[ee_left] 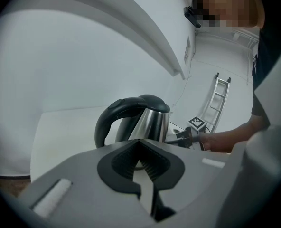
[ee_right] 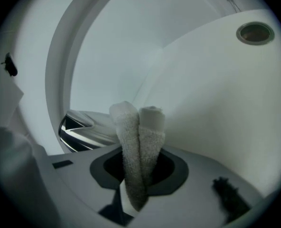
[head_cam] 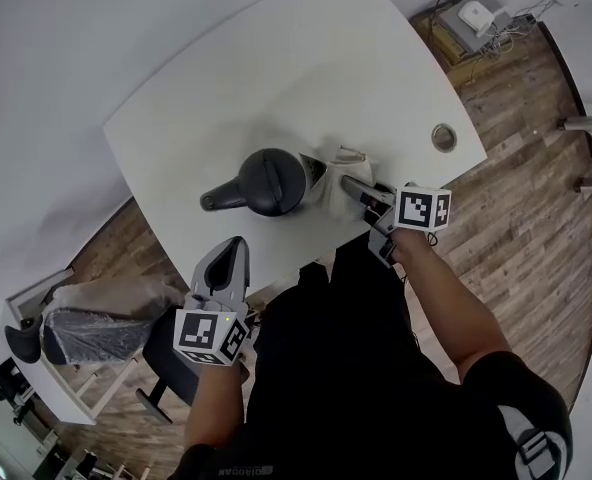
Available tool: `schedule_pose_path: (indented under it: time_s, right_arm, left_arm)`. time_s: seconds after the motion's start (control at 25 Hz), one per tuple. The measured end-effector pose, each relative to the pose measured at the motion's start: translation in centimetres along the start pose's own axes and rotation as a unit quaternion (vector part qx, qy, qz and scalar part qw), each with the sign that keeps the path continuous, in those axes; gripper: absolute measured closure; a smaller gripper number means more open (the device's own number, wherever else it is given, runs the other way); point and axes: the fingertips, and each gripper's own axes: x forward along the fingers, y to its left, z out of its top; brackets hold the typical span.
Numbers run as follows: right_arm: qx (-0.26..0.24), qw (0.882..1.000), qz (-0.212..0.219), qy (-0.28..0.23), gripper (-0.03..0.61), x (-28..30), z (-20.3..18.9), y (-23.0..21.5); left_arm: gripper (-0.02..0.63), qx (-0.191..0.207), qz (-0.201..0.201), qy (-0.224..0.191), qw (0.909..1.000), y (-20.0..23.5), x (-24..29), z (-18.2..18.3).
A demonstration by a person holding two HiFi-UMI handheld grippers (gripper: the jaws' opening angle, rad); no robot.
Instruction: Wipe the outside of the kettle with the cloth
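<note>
1. Looks like the wiping step: the right gripper [head_cam: 364,193] is clamped on the beige terry cloth [head_cam: 333,171], beside the black-lidded steel kettle [head_cam: 269,181] on the white table [head_cam: 306,58].
2. The left gripper [head_cam: 228,263] has its jaws together and is empty.
3. Next, I'd guess: sweep the cloth around the kettle's wall.

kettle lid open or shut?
Shut. Left gripper view shows the kettle upright with its black lid seated flush on the rim, no gap; the head view shows the lid down too.

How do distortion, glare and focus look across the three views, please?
Head view: heavy fisheye curves the edges of the table, and the light is even and soft. Left gripper view: dark vignette at the corners, streaky reflections on the kettle steel. Right gripper view: the cloth texture is readable against a pale, washed-out background.
</note>
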Motion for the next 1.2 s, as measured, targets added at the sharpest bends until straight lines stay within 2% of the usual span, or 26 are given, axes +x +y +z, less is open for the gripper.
schedule_pose_path:
  time_s: [0.12, 0.28, 0.44, 0.56, 0.68, 0.88, 1.2]
  right_arm:
    - [-0.002, 1.0, -0.018, 0.007, 0.486, 0.4, -0.1, -0.8]
    - [-0.001, 1.0, -0.02, 0.012, 0.486, 0.3, 0.0, -0.8]
    - [-0.009, 1.0, 0.017, 0.015, 0.486, -2.5, 1.4, 3.0]
    - [-0.036, 0.998, 0.047, 0.017, 0.486, -4.8, 3.8, 7.4]
    - [-0.081, 0.993, 0.071, 0.052, 0.486, -4.6, 5.4, 11.3]
    - [-0.139, 0.98, 0.074, 0.125, 0.486, -2.9, 6.1, 13.5]
    - [-0.135, 0.969, 0.079, 0.189, 0.486, 0.1, 6.8, 10.3]
  left_arm:
    - [0.607, -0.006, 0.01, -0.002, 0.9999, 0.7, 0.1, -0.2]
    - [0.607, -0.011, 0.017, -0.003, 0.9998, 1.2, 0.3, -0.4]
    - [0.607, -0.009, 0.014, -0.008, 0.9998, 1.0, 0.4, 0.0]
    - [0.607, -0.002, 0.018, -0.021, 0.9996, 1.2, 0.1, 1.0]
    - [0.606, 0.008, 0.029, -0.035, 0.9989, 1.7, -0.8, 2.1]
    - [0.607, -0.009, 0.06, -0.055, 0.9966, 2.2, -1.9, 2.4]
    - [0.607, -0.033, 0.122, -0.069, 0.9895, 2.6, -1.9, 3.2]
